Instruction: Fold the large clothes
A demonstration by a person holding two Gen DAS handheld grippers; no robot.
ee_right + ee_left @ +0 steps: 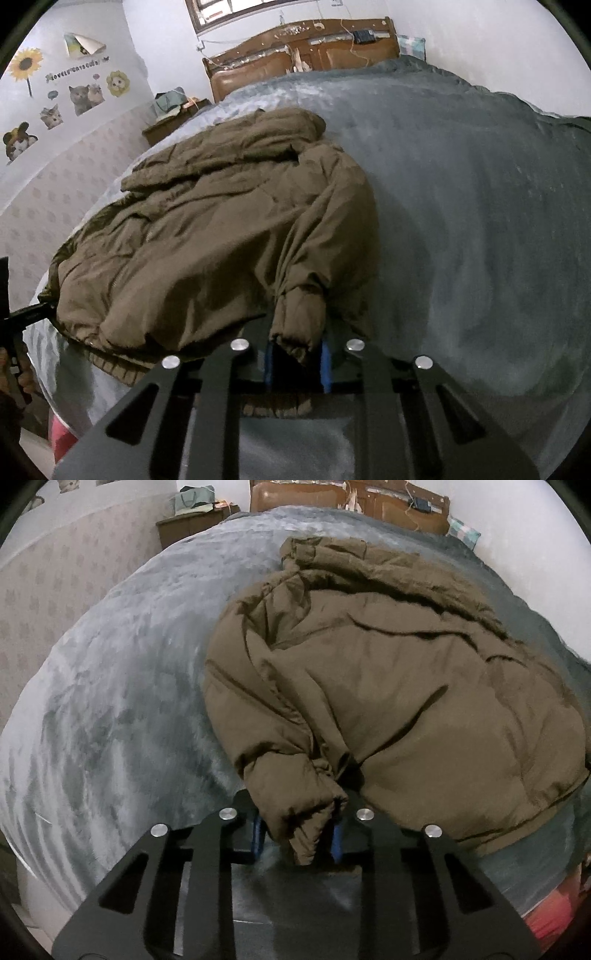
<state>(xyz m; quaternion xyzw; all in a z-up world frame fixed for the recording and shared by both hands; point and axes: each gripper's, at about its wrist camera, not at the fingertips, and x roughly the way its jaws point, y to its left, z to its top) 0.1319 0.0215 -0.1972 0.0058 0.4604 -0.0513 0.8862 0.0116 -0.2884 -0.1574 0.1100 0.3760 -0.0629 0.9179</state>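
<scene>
- The coat (369, 686), a brown padded one, lies spread on the bed (110, 701); in the left view it fills the centre and right of the frame, in the right view the centre and left, with its hood end toward the headboard (295, 55) at the top.
- Its two sleeves run down toward the bottom of each frame, one to each camera, so the cuffs are the nearest parts (handy ends to catch a bulky garment by).
- The left hand-held gripper (299, 834) is clamped on the left cuff (306, 812) at bottom centre of its view: the gathered cuff sits pinched between the blue pads (257, 834), and the cloth hangs in a fold just below them.
- The right hand-held gripper (297, 365) is clamped likewise on the right cuff (295, 332) at bottom centre of its view, the elastic edge bunched between its pads.
- Holding both cuffs at once looks like the start of a fold: I judge the sleeves are meant to be brought in over the body, which is not yet done, since the body lies open and rumpled.
- The padding is thick and slippery-looking, so a cuff may slide out if pulled hard.
- At the far left edge of the right view, part of the other tool and a person's hand (22, 373) show.
- Beyond the bed stand a bedside cabinet (162, 125) and a wall with cat and sunflower stickers (74, 88), upper left.
</scene>
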